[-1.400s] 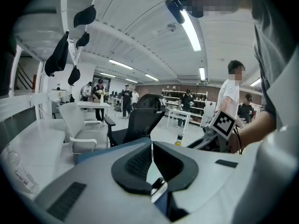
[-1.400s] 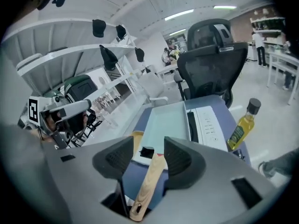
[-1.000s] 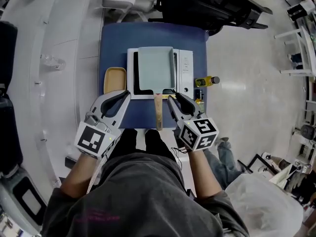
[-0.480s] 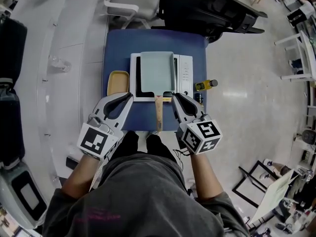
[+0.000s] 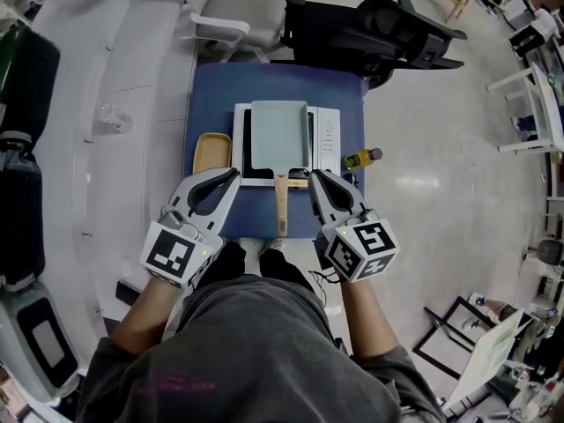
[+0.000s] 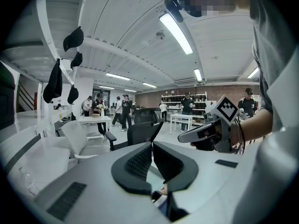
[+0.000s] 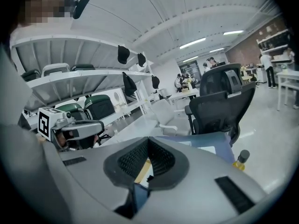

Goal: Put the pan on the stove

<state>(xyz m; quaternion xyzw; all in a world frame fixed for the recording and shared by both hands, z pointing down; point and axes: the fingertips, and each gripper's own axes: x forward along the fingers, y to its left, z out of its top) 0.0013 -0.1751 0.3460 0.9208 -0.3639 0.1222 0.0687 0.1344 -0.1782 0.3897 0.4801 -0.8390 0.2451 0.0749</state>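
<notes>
— Now that the right gripper (image 5: 314, 177) has its jaws pressed together with nothing between them, what do you make of it? A second ago they stood well apart, by the front edge of the stove (image 5: 328, 135).

— I'd say it has let go and is finished. It sits just off the stove's front right corner. Its tips touch each other and stay clear of the wooden handle (image 5: 281, 203), which juts out over the stove's front edge toward the person.

— And the left gripper (image 5: 234, 174)?

— It is closed too, and empty, at the stove's front left corner. It has hardly shifted in that second.

— So where is the pan?

— The pan (image 5: 278, 130) lies flat on top of the stove, over its left part, and the control strip on the stove's right side is uncovered. It lay the same way a second ago, with the same place and angle.

— Then the job looks finished?

— That is my judgement. The pan is set down and neither gripper touches it. Closing on nothing looks like backing off, not a fresh grab.

— Is anything close enough to matter?

— A yellow tray (image 5: 211, 151) sits just beside the stove's left side, and a bottle (image 5: 362, 158) just beside its right. Both are on the blue table (image 5: 211, 86) under the stove, and neither has moved against the stove.
</notes>
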